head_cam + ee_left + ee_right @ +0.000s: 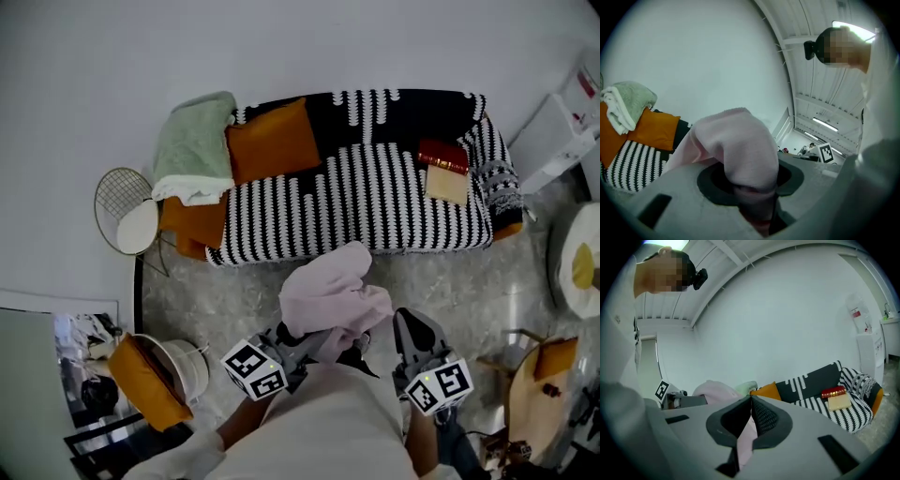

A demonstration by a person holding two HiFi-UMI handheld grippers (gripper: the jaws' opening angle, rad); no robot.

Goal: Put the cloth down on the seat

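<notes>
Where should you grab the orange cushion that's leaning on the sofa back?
Probably by its top corner, the one away from the green towel, coming in from the front of the sofa. The orange cushion leans against the backrest, so that corner sticks up free and thin enough to pinch. The towel crowds its other side.

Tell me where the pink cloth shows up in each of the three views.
Head view: pink cloth lower centre, before the sofa.
Left gripper view: centre, filling the foreground.
Right gripper view: lower centre, a thin strip.
Shared landmark: orange cushion.
</notes>
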